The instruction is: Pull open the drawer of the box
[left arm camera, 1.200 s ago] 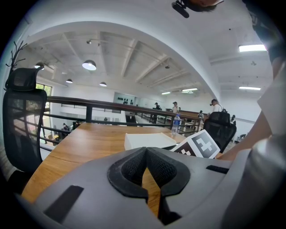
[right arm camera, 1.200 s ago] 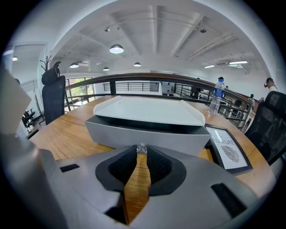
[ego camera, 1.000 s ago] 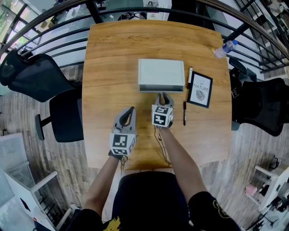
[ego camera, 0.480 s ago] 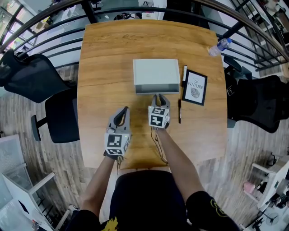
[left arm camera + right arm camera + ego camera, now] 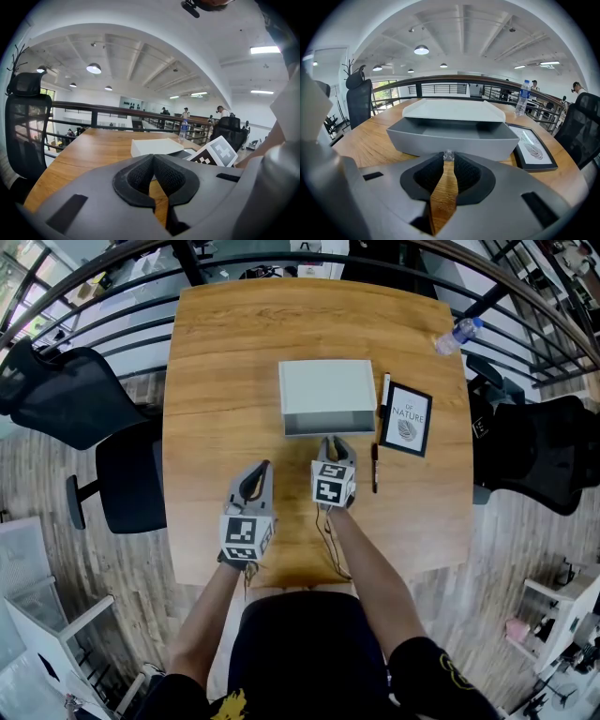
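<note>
Bare table (image 5: 216, 381) left of box (image 5: 327, 390); pen (image 5: 374, 468), frame (image 5: 408, 418) right

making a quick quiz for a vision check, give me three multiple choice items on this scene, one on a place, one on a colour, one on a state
1. In the head view, where does the framed picture lie relative to the box?
A) to its left
B) to its right
C) on top of it

2. What colour is the box?
A) red
B) black
C) pale grey

3. How is the drawer of the box?
A) fully shut
B) pulled partly out
C) lifted out and turned upside down

Answers:
1 B, the head view shows the picture just past the box's right side.
2 C, its top and walls are pale grey in every view.
3 B, the right gripper view shows the drawer's hollow inside standing out ahead of the top, with the right gripper shut on its small clear knob.
</note>
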`<state>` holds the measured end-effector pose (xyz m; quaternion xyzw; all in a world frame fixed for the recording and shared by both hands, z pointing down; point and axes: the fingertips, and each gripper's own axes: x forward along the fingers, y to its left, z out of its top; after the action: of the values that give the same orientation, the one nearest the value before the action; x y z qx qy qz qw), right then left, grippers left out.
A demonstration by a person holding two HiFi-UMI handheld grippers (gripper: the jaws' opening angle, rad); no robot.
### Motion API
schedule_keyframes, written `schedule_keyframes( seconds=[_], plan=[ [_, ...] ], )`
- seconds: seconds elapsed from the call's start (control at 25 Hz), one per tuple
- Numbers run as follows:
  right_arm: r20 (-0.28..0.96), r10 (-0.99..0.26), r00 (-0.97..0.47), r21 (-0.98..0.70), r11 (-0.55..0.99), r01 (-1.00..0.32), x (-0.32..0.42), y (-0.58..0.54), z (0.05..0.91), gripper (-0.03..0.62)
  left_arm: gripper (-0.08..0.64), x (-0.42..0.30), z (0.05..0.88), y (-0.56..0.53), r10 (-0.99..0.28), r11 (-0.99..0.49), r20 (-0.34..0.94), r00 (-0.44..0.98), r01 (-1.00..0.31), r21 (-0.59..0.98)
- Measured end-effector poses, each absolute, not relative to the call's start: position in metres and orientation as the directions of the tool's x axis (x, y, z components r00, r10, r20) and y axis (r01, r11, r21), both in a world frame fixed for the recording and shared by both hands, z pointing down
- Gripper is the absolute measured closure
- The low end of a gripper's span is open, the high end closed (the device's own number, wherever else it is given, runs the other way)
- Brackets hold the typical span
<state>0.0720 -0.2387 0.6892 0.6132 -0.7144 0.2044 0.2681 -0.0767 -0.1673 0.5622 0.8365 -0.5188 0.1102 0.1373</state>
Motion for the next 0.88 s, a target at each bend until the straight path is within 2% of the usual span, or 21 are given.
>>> schedule_keyframes(
  seconds=[0.88],
  plan=[
    [0.633, -0.756, -0.167, 0.044, 0.250, -0.967, 0.078, -0.221, 0.691, 0.526, 0.543, -0.075, 0.574, -0.160, -0.832, -0.420, 0.347, 0.432, -0.900, 0.114]
  ],
)
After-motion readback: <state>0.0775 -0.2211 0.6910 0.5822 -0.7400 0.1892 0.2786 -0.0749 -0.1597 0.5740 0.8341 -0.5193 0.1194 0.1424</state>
